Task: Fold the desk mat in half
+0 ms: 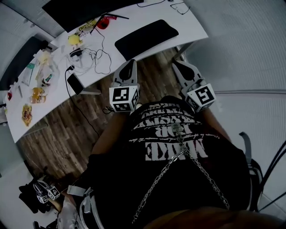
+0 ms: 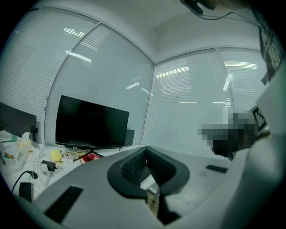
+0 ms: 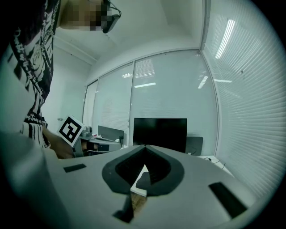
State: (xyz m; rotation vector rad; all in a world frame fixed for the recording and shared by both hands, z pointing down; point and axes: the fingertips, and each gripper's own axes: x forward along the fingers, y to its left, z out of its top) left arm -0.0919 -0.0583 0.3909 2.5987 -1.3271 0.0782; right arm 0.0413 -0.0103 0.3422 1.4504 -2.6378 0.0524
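Observation:
The black desk mat [image 1: 146, 38] lies flat on the white desk [image 1: 196, 27] in the head view, close to the desk's front edge. My left gripper [image 1: 131, 63] is shut with nothing in it; it hangs over the wooden floor just short of the desk edge, below the mat's left end. My right gripper [image 1: 175, 64] is also shut and empty, short of the desk edge below the mat's right end. In the left gripper view the jaws [image 2: 145, 151] meet with nothing between them. The right gripper view shows the same closed jaws [image 3: 144, 148]. Neither gripper view shows the mat.
A black monitor [image 1: 76, 11] stands at the back of the desk, with cables [image 1: 96, 58], a yellow object [image 1: 73, 39], a red object [image 1: 103, 23] and a phone [image 1: 75, 83] left of the mat. Glasses [image 1: 179, 7] lie at the far right. Snack packets [image 1: 38, 94] cover the left desk.

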